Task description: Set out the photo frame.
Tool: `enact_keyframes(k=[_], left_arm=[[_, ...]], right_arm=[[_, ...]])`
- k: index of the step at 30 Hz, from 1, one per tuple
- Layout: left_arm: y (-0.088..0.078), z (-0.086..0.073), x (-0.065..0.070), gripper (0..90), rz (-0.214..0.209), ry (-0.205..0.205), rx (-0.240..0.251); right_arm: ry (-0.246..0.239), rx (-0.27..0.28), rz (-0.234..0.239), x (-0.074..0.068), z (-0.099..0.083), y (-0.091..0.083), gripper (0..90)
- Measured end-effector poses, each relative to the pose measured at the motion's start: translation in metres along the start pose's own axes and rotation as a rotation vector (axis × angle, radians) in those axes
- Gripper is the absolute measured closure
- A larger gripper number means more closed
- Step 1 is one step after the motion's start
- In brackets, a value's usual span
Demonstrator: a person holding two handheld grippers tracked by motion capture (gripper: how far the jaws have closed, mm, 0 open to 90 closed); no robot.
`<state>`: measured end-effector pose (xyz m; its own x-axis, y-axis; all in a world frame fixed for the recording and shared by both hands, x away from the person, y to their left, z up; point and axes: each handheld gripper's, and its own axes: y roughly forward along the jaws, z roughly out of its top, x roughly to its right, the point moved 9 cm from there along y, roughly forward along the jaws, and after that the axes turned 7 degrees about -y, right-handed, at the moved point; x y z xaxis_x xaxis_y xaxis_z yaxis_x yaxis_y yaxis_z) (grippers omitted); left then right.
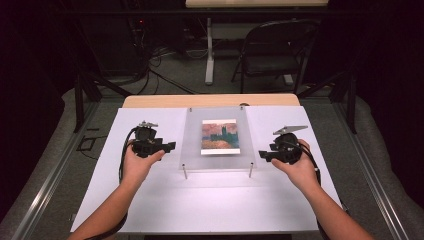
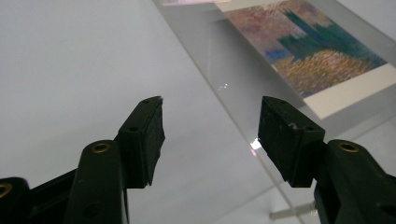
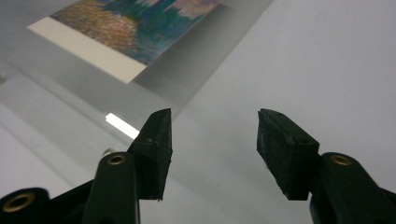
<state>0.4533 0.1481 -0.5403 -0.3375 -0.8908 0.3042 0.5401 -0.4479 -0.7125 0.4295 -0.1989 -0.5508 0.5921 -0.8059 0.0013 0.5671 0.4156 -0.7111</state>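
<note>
Held in the left hand (image 1: pixel 136 165), over the left part of the white table (image 1: pixel 210 210): left gripper (image 1: pixel 169 146), jaws pointing toward the middle, standing apart with nothing between them, as seen clearly in the left gripper view (image 2: pixel 210 135). Just beside its jaws, a clear acrylic panel (image 1: pixel 192 150), raised a little above the table on small metal posts (image 1: pixel 185 172), one at each near corner. Under or inside the panel, near its centre, a printed picture (image 1: pixel 219 136) of a painting in orange, pink and blue-green, with a white border at the bottom; same picture in the left gripper view (image 2: pixel 308 51) and in the right gripper view (image 3: pixel 140 28). Right of the panel, held in the right hand (image 1: pixel 299 167): right gripper (image 1: pixel 262 154), grey three-cornered plate on top, jaws turned toward the panel edge, also apart and empty (image 3: pixel 212 135). Both grippers close to the panel sides, not touching it as far as could be seen. Behind the table, a folding chair (image 1: pixel 275 50) on the grey floor.
</note>
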Motion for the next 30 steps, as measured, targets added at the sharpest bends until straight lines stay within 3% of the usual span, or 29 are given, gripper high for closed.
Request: enact_keyframes(k=[2,6,11,17,26,30], left_arm=[[0.008,0.008,0.001,41.0,-0.034,-0.031,-0.019],[0.019,0.019,-0.001,42.6,-0.039,-0.048,-0.032],[0.032,0.031,-0.005,42.6,-0.038,-0.079,-0.044],[0.045,0.053,-0.011,44.0,-0.016,-0.089,-0.028],[0.059,0.068,-0.017,49.8,0.012,-0.107,-0.048],[0.068,0.070,-0.017,51.0,0.017,-0.126,-0.056]], right_arm=[[-0.001,-0.010,-0.018,0.007,0.006,0.008,44.9],[0.018,-0.016,-0.022,0.020,0.020,0.023,47.7],[0.059,-0.030,0.004,0.025,0.029,0.036,49.6],[0.083,-0.018,0.026,0.028,0.047,0.047,51.8],[0.157,-0.009,0.059,0.030,0.068,0.068,54.6],[0.164,-0.011,0.065,0.030,0.073,0.077,54.9]])
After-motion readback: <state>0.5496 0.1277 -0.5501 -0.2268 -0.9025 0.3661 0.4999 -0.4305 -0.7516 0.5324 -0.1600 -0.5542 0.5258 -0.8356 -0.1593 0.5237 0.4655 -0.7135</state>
